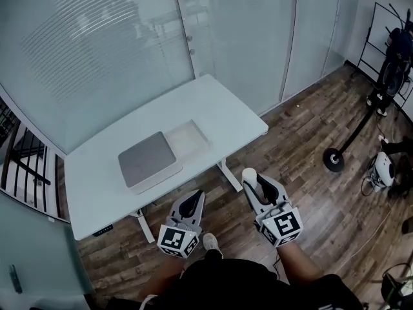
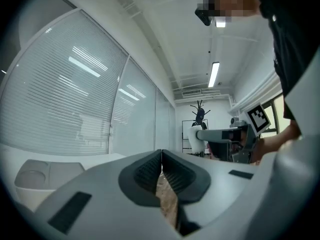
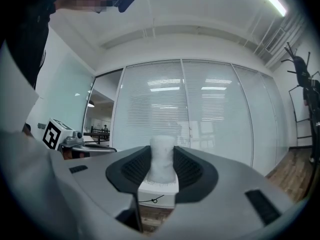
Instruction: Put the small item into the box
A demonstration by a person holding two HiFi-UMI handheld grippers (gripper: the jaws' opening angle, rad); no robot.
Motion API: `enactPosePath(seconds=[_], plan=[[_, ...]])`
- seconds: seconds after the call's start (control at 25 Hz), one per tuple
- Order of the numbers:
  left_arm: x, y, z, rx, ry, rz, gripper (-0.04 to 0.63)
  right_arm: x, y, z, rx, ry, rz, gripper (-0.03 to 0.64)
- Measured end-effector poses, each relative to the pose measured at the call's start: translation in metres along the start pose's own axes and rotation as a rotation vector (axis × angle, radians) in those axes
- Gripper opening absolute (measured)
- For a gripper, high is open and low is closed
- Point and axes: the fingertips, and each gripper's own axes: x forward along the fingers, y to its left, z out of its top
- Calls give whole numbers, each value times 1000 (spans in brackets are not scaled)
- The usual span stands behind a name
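A small white cylindrical item [image 3: 162,159] sits upright between the pads of my right gripper [image 3: 162,166], which is shut on it. In the head view the item [image 1: 249,172] shows as a white tip at the front of the right gripper [image 1: 251,179], held over the floor just off the table's near edge. My left gripper [image 1: 192,200] hangs beside it, also short of the table. Its jaws meet with nothing between them [image 2: 161,160]. The box [image 1: 187,139] is a shallow open translucent tray on the white table [image 1: 97,192], with its grey lid [image 1: 148,159] lying to its left.
A glass wall with blinds [image 1: 116,37] runs behind the table. To the right on the wooden floor [image 1: 310,128] stand a round-based stand [image 1: 334,159], a rack [image 1: 390,50] and loose cables. The person's shoe [image 1: 210,241] is below the grippers.
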Motion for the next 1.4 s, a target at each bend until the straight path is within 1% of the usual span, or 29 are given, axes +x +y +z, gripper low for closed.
enactPosePath(seconds=[0.2,0.52,0.64,0.8,0.96,1.24,1.4], plan=[[24,44,9,21,-10,-11,14,51,2,0,14,0,4,148],[45,113,23,19,-3,5,12,125,8,5,39,15,14,149],[47,134,20,12,-8,10,12,144,11,-1,43,16,14,148],[46,154,16,17,-22,4,14,164,16,-13,50,16,7,149],[43,169,18,27,-24,11,13,179,21,-15,56,18,11,149],[44,189,8,4,-15,51,14,204,18,-22,44,41,37,149],[50,200,7,0,-8,92,14,221,13,-23,-7,59,76,149]])
